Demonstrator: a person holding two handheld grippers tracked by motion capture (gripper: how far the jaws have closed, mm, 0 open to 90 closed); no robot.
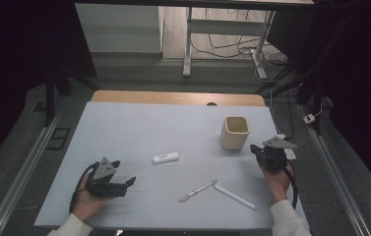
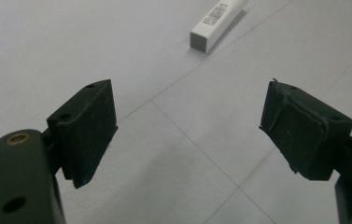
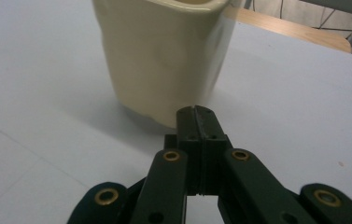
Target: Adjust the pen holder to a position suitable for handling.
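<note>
Meanwhile, the right gripper (image 3: 196,112) is pointing at the cream cup (image 3: 164,56) with jaws clenched on nothing, while the left gripper (image 2: 187,135) is resting released.

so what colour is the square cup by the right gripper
Pale cream cup, clearest in the right gripper view.
</note>
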